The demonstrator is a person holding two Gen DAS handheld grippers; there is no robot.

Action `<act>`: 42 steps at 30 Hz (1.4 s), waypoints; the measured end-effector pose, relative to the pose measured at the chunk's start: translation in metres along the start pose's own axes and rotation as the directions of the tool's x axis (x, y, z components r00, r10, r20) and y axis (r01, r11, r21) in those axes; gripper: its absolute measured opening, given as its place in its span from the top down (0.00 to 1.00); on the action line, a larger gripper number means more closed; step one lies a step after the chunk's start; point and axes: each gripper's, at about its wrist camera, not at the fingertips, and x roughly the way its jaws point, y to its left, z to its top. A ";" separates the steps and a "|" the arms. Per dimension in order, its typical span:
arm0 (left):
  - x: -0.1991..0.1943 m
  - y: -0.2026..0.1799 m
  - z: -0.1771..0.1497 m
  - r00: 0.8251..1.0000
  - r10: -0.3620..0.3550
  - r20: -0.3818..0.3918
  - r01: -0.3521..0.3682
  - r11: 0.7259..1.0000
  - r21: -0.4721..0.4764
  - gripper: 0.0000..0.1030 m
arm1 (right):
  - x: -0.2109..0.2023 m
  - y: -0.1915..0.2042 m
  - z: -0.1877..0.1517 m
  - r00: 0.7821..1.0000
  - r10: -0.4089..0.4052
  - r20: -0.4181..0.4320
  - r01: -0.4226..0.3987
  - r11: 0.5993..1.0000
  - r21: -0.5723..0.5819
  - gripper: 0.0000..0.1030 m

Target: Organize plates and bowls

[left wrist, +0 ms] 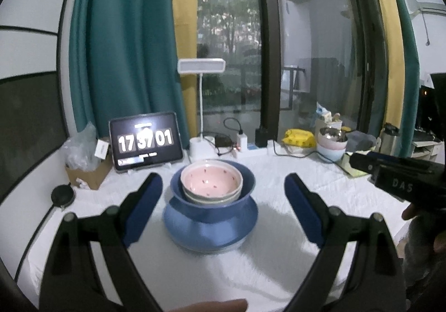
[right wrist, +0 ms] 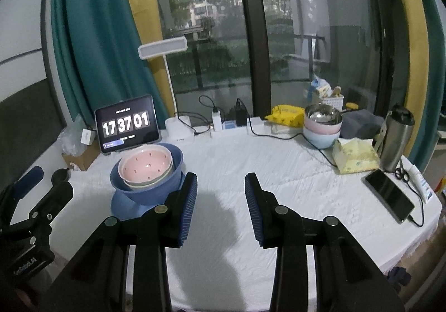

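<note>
Left wrist view: I'm seeing my left gripper (left wrist: 223,200) hanging wide open, nothing between its blue pads, with the bowl stack (left wrist: 210,200) sitting just beyond them on the white tablecloth (left wrist: 278,256). The stack is a pink bowl (left wrist: 210,179) nesting in a pale bowl inside a blue bowl (left wrist: 245,181), all resting on a blue plate (left wrist: 210,231). It's standing just in front of the clock tablet (left wrist: 145,142). My right gripper (right wrist: 220,200) is hovering partly open (empty too), right of the stack and clear of it.
</note>
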 end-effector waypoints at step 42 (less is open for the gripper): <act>-0.032 0.013 0.032 0.993 -0.034 0.117 0.037 0.999 -0.019 0.12 | -0.051 0.014 0.028 0.988 -0.038 0.152 0.047 0.997 -0.058 0.49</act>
